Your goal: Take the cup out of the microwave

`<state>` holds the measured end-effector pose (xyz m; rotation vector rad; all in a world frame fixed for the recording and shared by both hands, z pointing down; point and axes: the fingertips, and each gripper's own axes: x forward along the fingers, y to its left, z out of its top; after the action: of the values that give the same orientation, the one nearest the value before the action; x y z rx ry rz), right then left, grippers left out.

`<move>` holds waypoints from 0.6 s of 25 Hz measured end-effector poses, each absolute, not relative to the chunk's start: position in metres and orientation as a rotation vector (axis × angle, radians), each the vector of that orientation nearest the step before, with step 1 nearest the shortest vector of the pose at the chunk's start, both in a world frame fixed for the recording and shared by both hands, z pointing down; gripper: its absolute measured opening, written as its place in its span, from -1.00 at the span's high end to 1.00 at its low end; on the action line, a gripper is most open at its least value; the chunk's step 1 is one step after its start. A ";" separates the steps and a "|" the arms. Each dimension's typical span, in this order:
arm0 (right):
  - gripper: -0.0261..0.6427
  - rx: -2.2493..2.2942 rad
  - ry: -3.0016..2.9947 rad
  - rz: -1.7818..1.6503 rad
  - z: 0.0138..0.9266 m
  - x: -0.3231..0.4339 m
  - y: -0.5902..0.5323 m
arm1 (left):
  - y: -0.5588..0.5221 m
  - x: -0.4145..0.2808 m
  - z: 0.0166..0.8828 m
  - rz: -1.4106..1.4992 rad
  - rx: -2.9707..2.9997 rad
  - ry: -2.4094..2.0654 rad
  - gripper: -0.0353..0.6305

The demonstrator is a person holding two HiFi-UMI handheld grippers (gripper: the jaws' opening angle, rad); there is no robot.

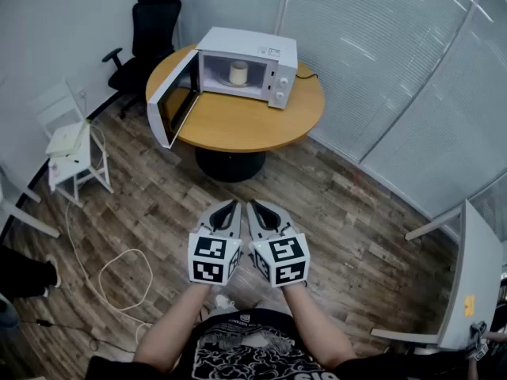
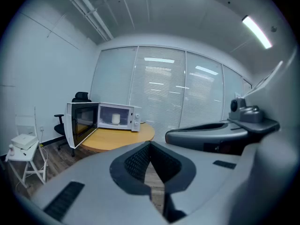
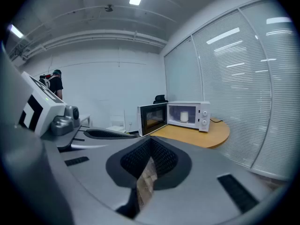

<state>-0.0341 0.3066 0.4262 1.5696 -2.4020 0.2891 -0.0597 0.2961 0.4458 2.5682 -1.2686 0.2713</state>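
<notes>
A small office with a wood-plank floor (image 1: 348,212) and walls of closed blinds (image 1: 380,62), seen from above by the person wearing the camera.

A round wooden table (image 1: 238,125) stands at the far side of the room. A white microwave (image 1: 261,47) sits on the table. Its door (image 1: 169,103) hangs wide open to the left and juts past the table's edge.

A black office chair (image 1: 150,30) stands behind the table, against the wall. A white chair (image 1: 75,157) is at the left, and a pale cable (image 1: 119,279) loops across the floor near it.

Close to the person's body, well apart from the table, two grey grippers are held side by side, both aimed towards the microwave. The left gripper (image 1: 231,206) has its jaws together with nothing between them. The right gripper (image 1: 255,206) also has its jaws meeting at the tips, and it is empty (only floor shows through the slot behind the tips). The two grippers are just beside each other.

The cup (image 1: 238,72), pale and upright, stands inside the microwave, near the middle of the lit cavity. Neither gripper is near it.
</notes>
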 end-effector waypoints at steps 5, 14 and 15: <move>0.88 1.583 -2.394 0.304 0.429 -0.039 0.302 | 0.292 -0.066 0.450 0.276 2.556 -1.269 0.87; 0.88 1.591 -2.391 0.294 0.431 -0.047 0.295 | 0.281 -0.076 0.448 0.259 2.567 -1.267 0.87; 0.88 1.591 -2.389 0.295 0.431 -0.047 0.293 | 0.279 -0.075 0.449 0.258 2.568 -1.265 0.87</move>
<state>-0.0467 0.2934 0.4314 1.5912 -2.3893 0.2951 -0.0749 0.2794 0.4488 2.5680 -1.2648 0.2584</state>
